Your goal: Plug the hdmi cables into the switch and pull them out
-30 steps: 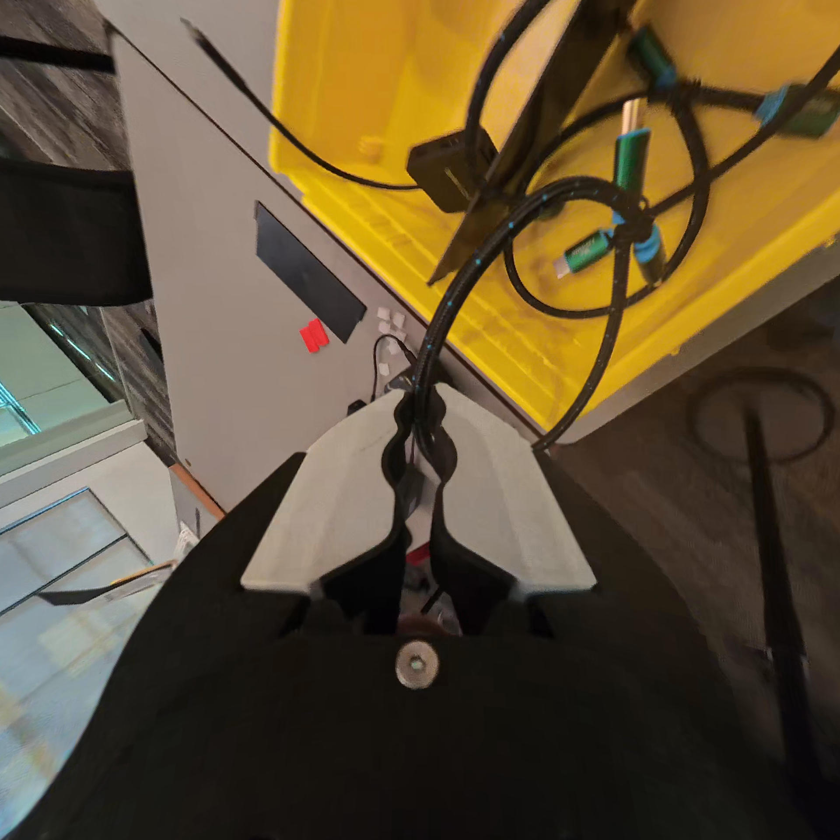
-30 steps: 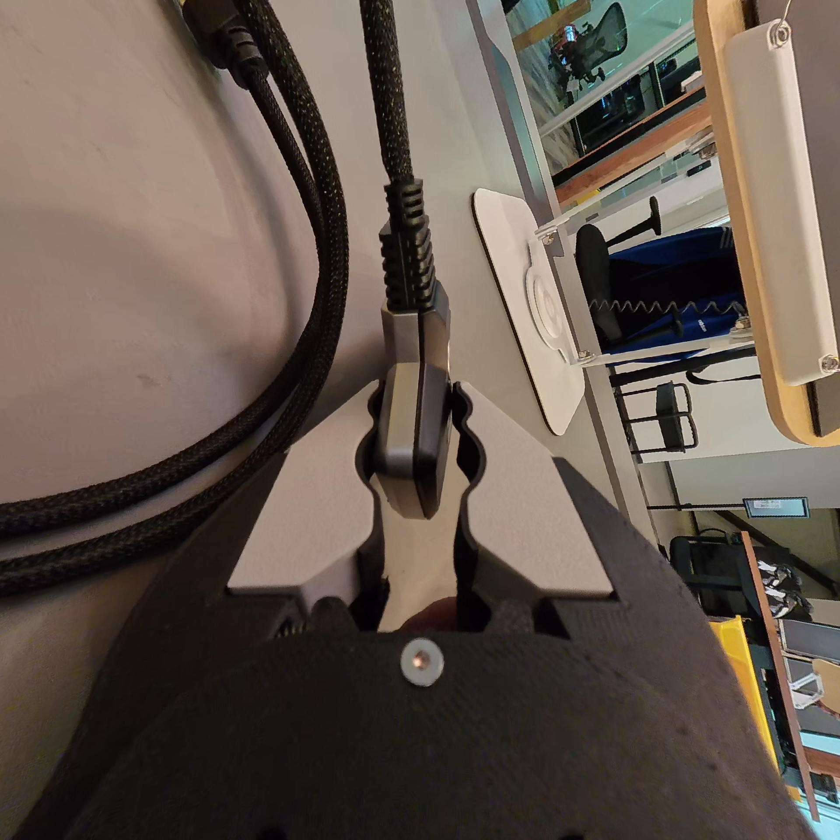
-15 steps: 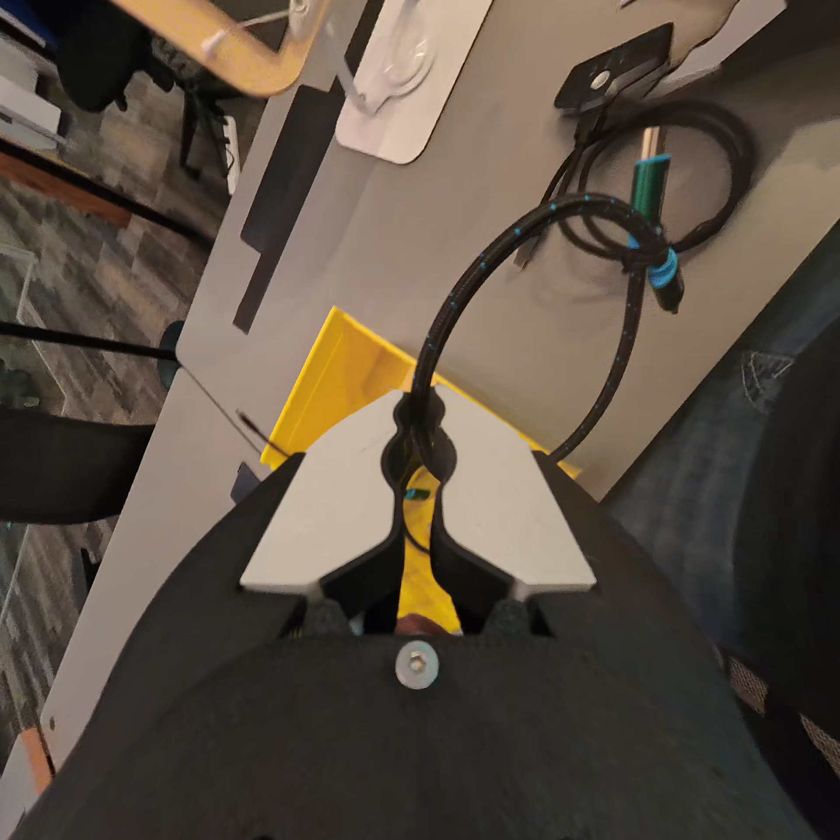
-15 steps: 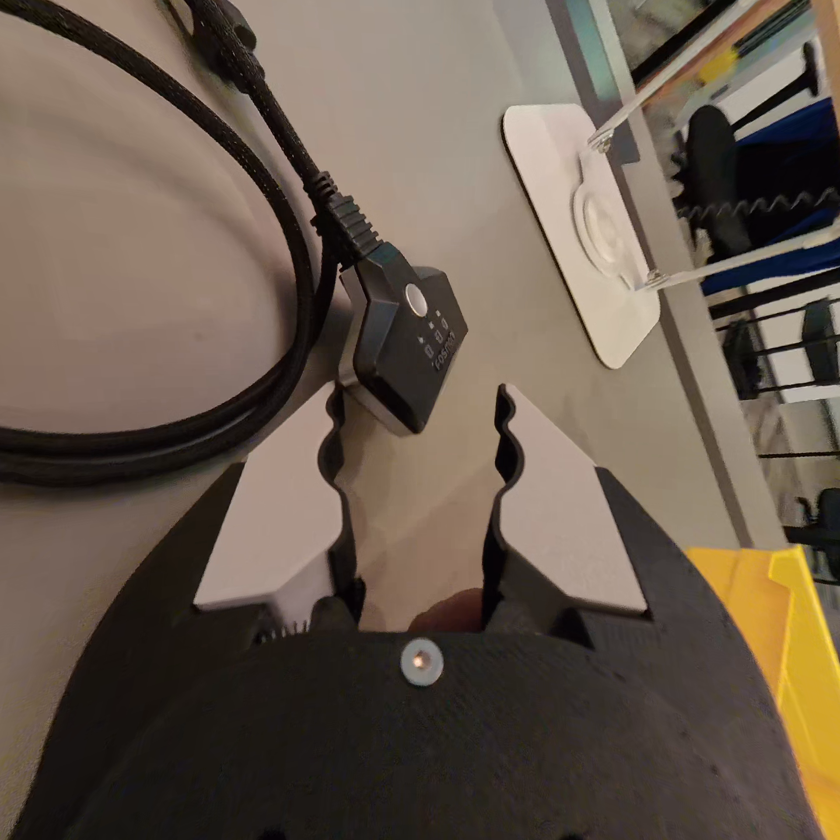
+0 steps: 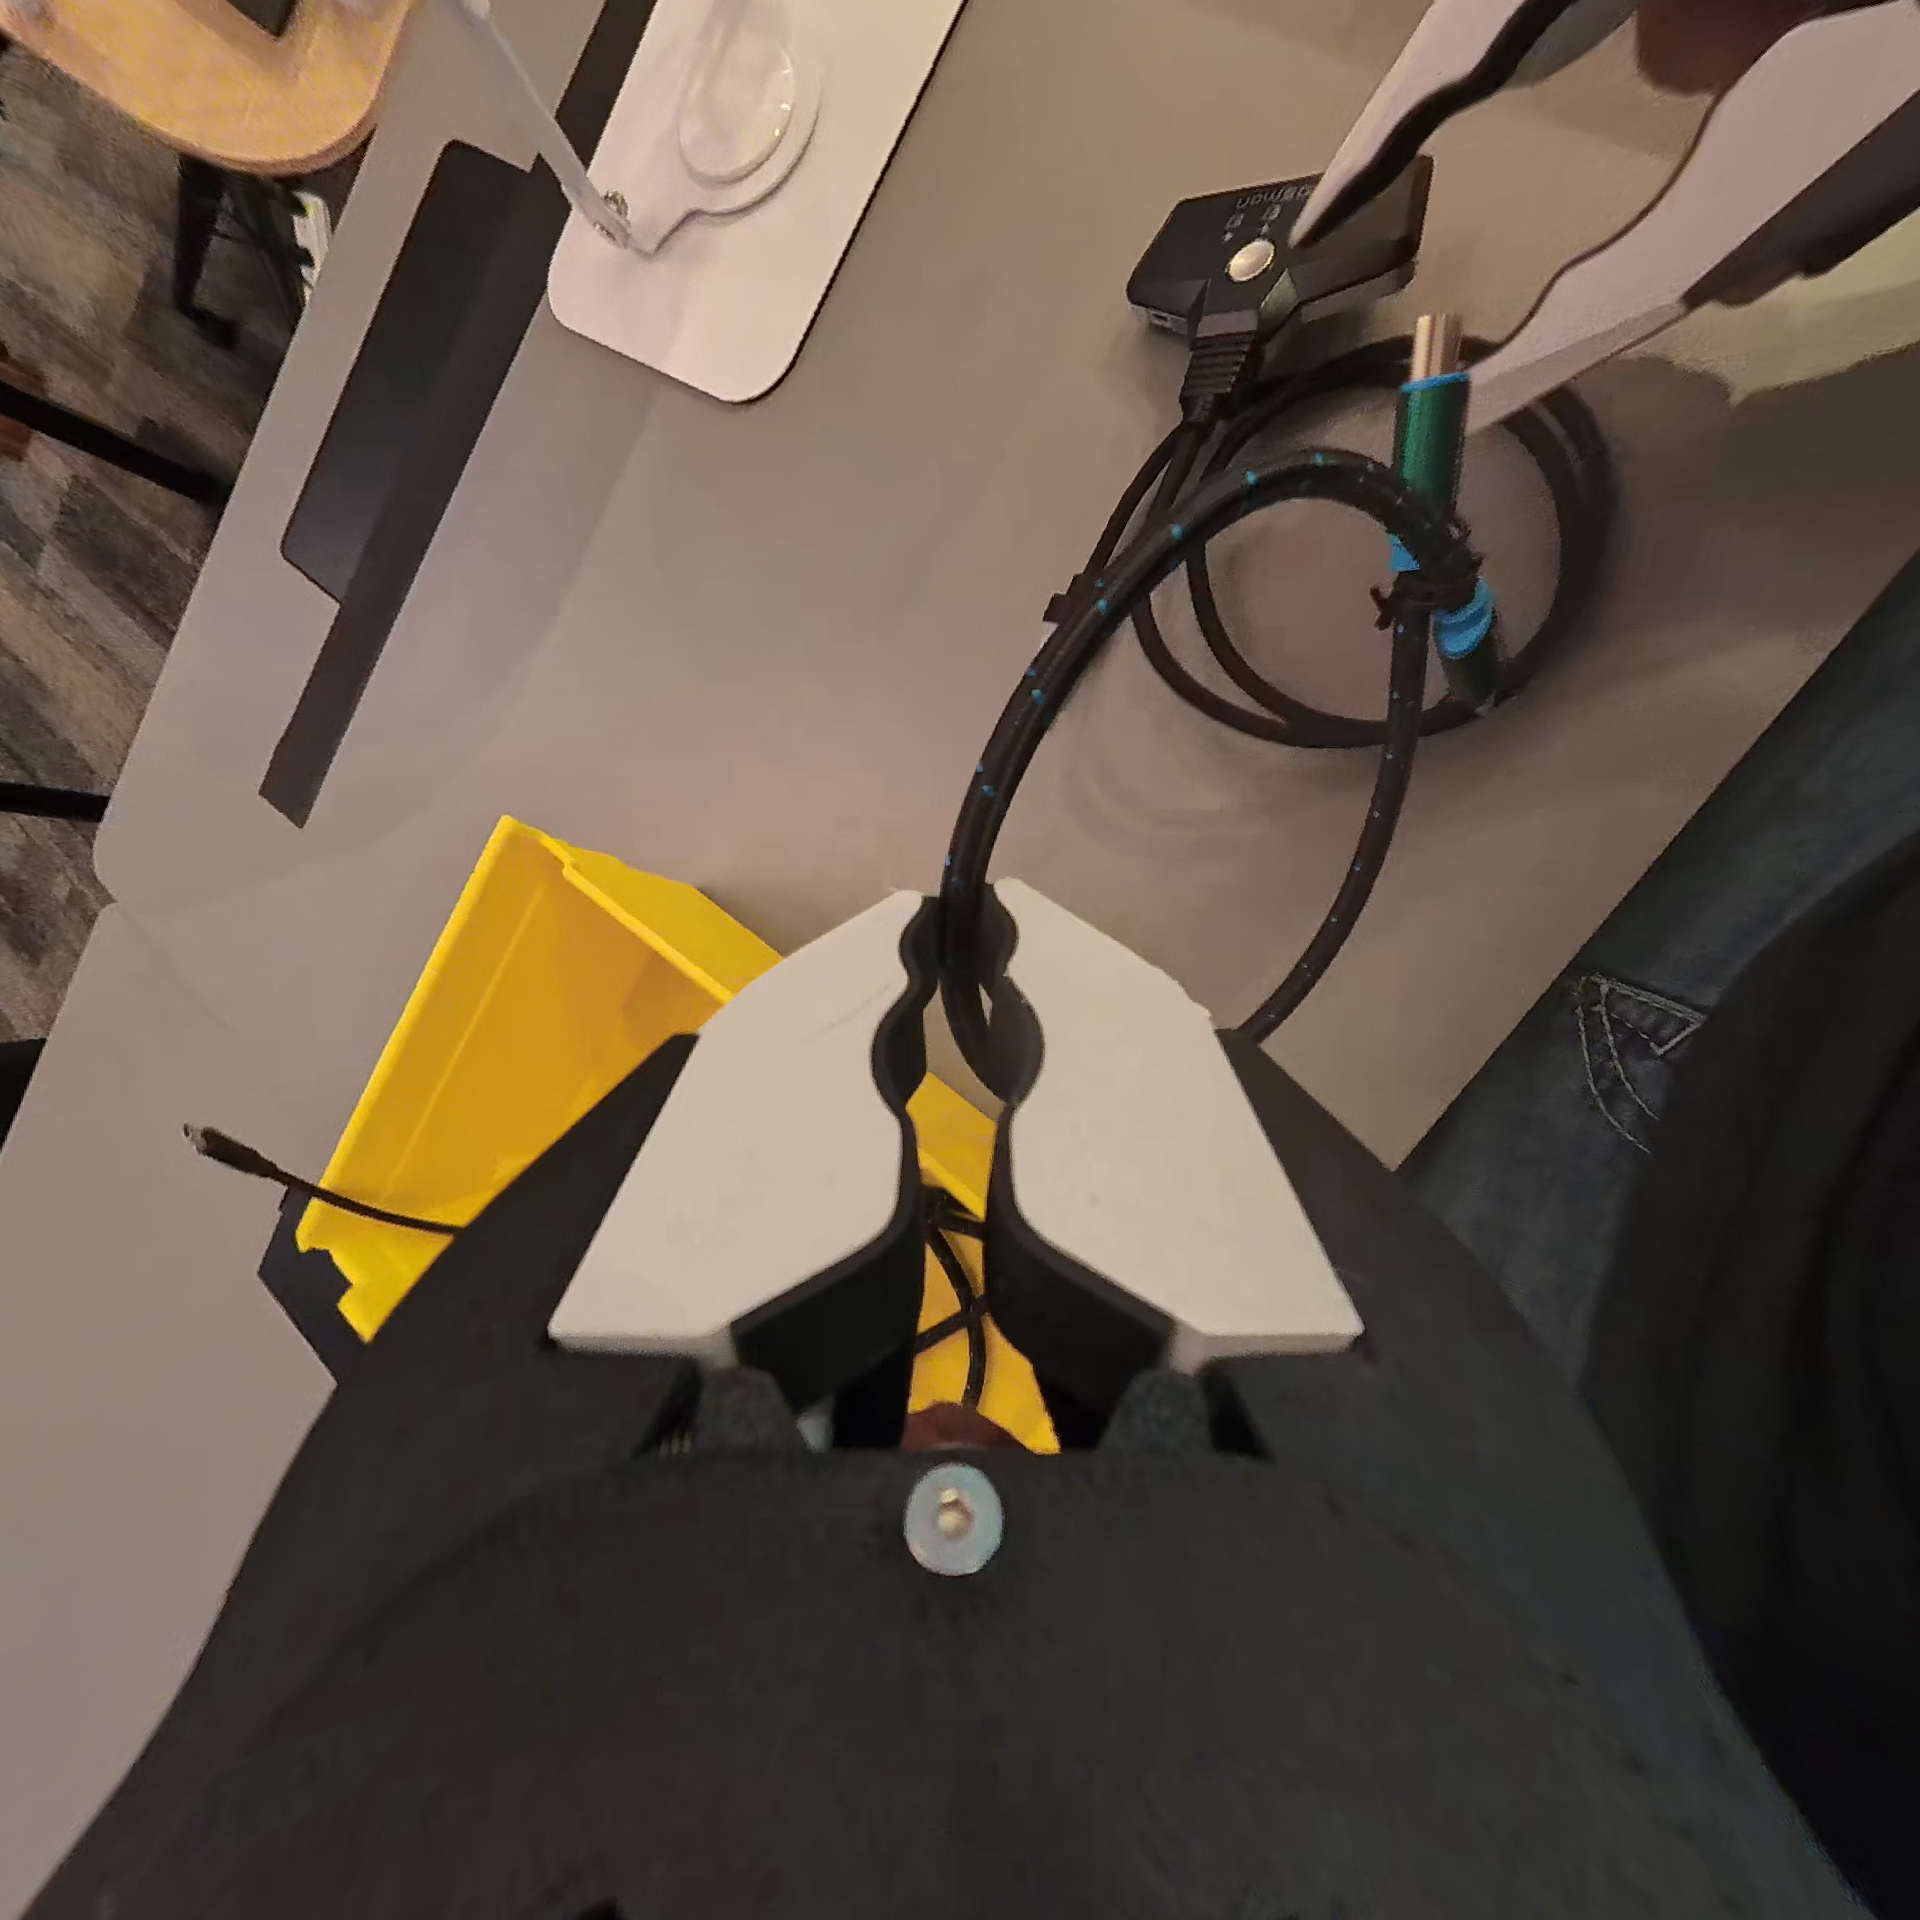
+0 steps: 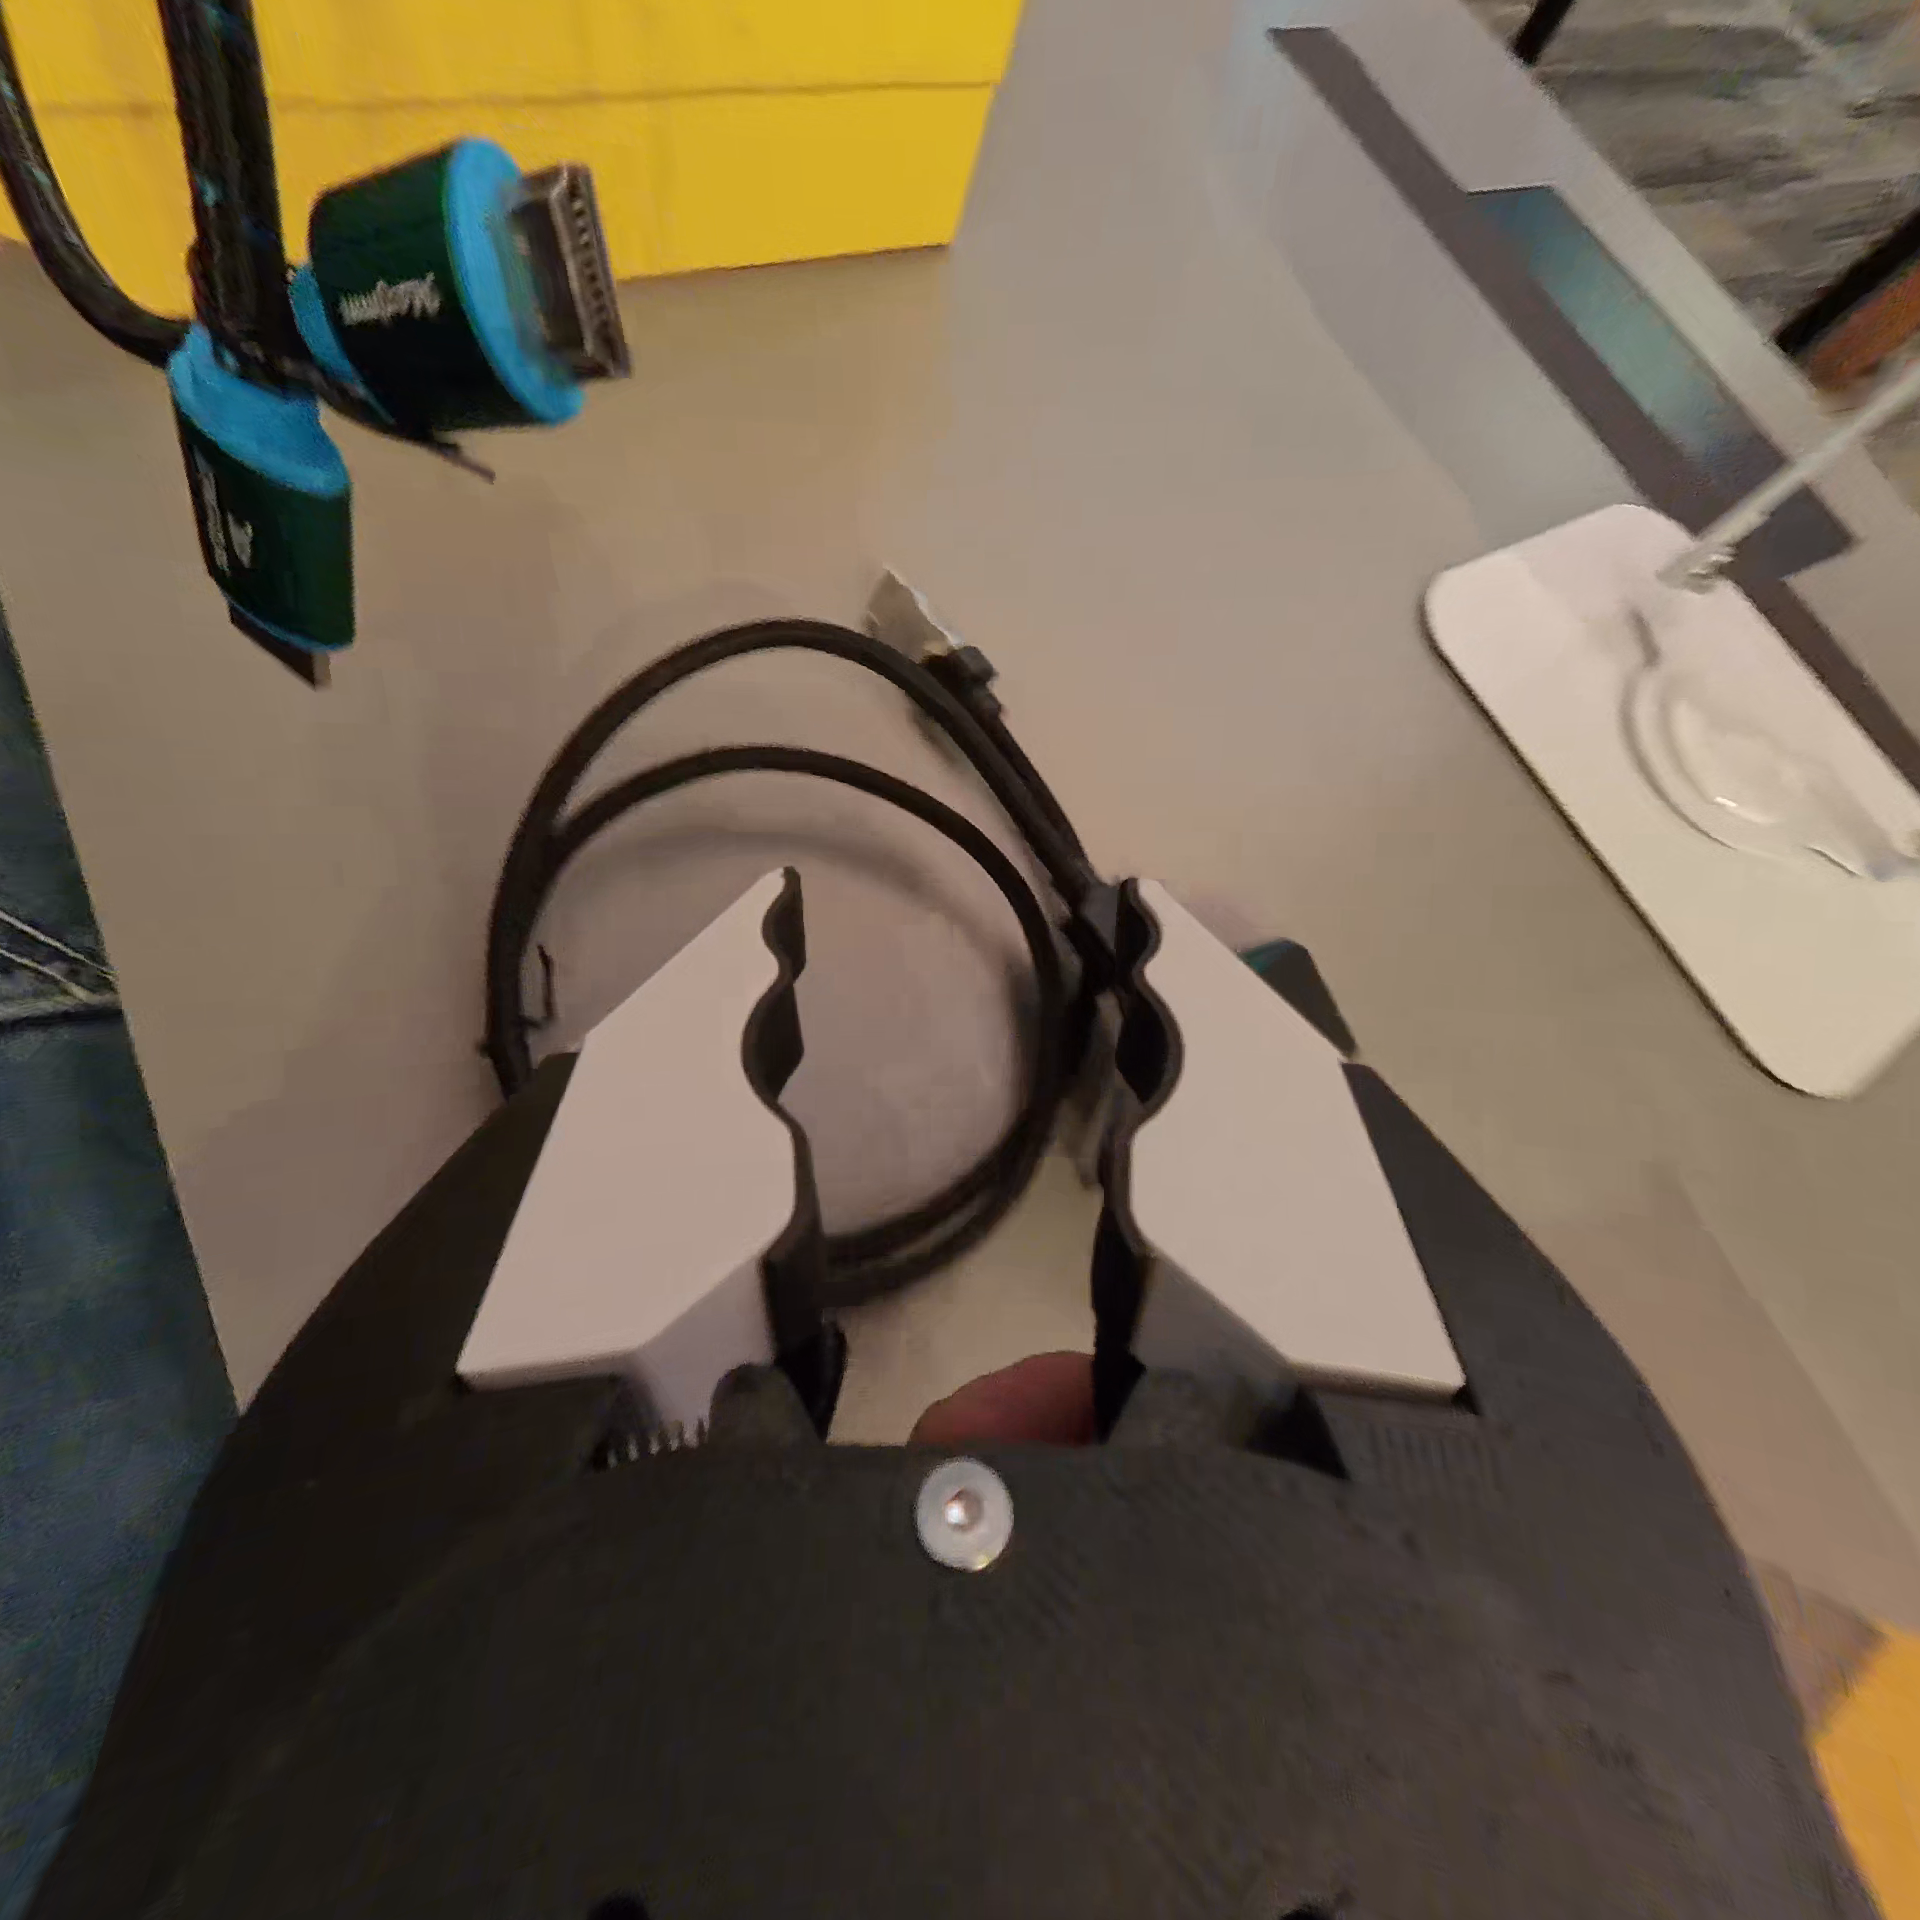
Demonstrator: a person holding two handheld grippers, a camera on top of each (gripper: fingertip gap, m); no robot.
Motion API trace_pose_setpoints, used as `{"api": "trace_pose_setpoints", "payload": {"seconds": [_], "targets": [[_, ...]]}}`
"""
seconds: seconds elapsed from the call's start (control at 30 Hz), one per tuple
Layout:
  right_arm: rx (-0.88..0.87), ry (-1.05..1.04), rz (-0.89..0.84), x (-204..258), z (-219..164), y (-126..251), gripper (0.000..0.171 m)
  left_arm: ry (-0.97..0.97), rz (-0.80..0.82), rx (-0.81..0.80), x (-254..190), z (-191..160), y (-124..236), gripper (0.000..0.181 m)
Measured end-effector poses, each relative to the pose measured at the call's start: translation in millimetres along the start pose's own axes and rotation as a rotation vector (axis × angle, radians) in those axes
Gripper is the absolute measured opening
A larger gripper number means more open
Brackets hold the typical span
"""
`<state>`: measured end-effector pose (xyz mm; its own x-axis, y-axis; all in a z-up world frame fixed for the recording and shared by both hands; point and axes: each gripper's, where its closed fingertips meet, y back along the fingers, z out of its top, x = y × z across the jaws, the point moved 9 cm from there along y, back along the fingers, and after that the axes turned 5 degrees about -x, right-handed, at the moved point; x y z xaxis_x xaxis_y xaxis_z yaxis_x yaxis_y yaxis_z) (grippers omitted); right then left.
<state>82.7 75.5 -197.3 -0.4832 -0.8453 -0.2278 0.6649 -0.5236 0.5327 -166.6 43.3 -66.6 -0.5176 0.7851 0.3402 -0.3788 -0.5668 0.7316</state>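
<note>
The left gripper (image 5: pixel 961 935) is clamped on the braided HDMI cable (image 5: pixel 997 769), whose green plug (image 5: pixel 1432 426) hangs just beside the switch (image 5: pixel 1283 244) on the far right of the table (image 5: pixel 727 623), long axis pointing away, while the nearer right gripper (image 6: pixel 961 1039) hovers agape over it, empty.
</note>
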Motion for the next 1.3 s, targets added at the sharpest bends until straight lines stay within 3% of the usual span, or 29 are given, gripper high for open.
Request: {"api": "trace_pose_setpoints", "payload": {"seconds": [0.03, 0.13, 0.3, 0.57, 0.7, 0.97, 1.3], "targets": [[-0.002, -0.016, 0.034, 1, 3, -9, 0.057, 0.004, 0.004, 0.001, 0, -3, 2, 0.006], [0.002, 0.006, 0.041, -3, 11, -35, 0.057, 0.020, 0.014, 0.005, 1, -12, 8, 0.006], [0.058, -0.024, 0.233, 0, 14, -70, 0.039, 0.051, 0.021, 0.002, 4, -24, 13, 0.006], [0.245, 0.221, 0.424, 8, -10, -40, 0.015, 0.067, -0.014, 0.011, 1, -35, 4, 0.006], [0.327, 0.239, 0.321, -7, -16, -6, 0.026, 0.072, -0.033, 0.020, -4, -34, -3, 0.006], [0.342, -0.104, 0.099, -25, -33, 54, 0.052, 0.074, -0.064, 0.017, -13, -27, -14, 0.006], [0.369, -0.298, 0.109, -45, -65, 21, 0.085, 0.076, -0.091, 0.005, -19, -27, -19, 0.006]]}}
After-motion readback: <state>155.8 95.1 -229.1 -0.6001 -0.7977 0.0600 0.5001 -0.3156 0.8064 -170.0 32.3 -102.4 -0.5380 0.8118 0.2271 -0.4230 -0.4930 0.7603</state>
